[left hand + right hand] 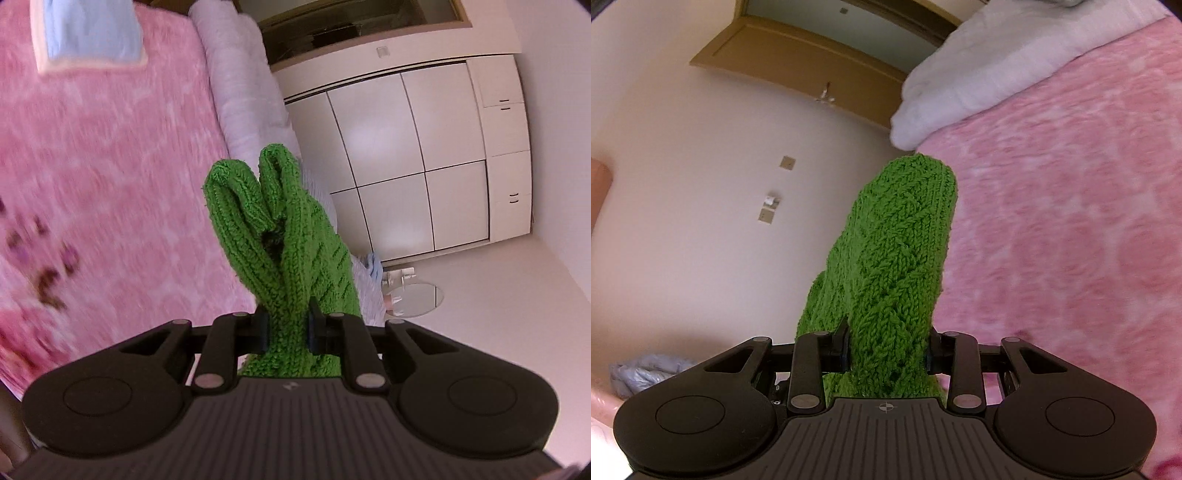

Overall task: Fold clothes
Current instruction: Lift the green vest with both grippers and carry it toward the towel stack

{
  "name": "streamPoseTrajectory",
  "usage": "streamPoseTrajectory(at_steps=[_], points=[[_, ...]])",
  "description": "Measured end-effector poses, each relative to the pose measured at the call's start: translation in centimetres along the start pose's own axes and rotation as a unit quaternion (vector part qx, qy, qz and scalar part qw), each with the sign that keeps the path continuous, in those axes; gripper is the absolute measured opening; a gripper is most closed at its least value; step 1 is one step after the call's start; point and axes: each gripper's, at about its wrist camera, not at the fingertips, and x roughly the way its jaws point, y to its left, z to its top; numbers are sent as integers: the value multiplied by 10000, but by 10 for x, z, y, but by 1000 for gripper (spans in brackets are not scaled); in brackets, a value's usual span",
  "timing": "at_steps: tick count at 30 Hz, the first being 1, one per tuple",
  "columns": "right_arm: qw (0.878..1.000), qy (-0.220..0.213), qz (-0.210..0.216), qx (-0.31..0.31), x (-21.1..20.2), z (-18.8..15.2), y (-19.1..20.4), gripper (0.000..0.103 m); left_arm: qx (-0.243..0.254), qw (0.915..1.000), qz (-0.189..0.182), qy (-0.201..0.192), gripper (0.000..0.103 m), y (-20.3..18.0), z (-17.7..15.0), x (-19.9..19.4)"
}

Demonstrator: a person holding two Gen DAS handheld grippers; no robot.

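Green chunky cable-knit wool fills the nearest part of both wrist views: the left hand-held gripper has its two black pads pressed into a bunched edge of the green knitted garment, and the right hand-held gripper is clamped the same way on another thick fold of the green knit. Neither pair of jaws is fully together; each is stopped by the wad of yarn between them.

From each gripper the knit runs straight ahead along the fingers, away from the hand, its long axis in line with the tool and ending in a rounded fold. How much cloth hangs below the jaws cannot be seen, nor can either gripper be seen from the other, so which hand is nearer the bed's middle I cannot tell. My guess is that the next move means laying the garment flat on the bed.

Beyond the knit lies the fluffy pink bed cover, to the left of the left-hand grip and to the right of the right-hand one. Farther off sit a folded pale blue cloth on the cover, a white pillow and white wardrobe doors.

No brand, label or readable writing shows anywhere; only small moulded emblems mark the gripper bodies.
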Motion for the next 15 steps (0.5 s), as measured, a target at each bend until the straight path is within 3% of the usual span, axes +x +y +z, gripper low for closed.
streamPoseTrajectory(at_steps=[7, 15], points=[[9993, -279, 173, 197, 106, -43, 61, 33, 368, 9992, 114, 68, 14, 27, 105, -73], [9996, -141, 29, 243, 204, -47, 103, 33, 257, 9996, 149, -30, 14, 71, 194, -109]])
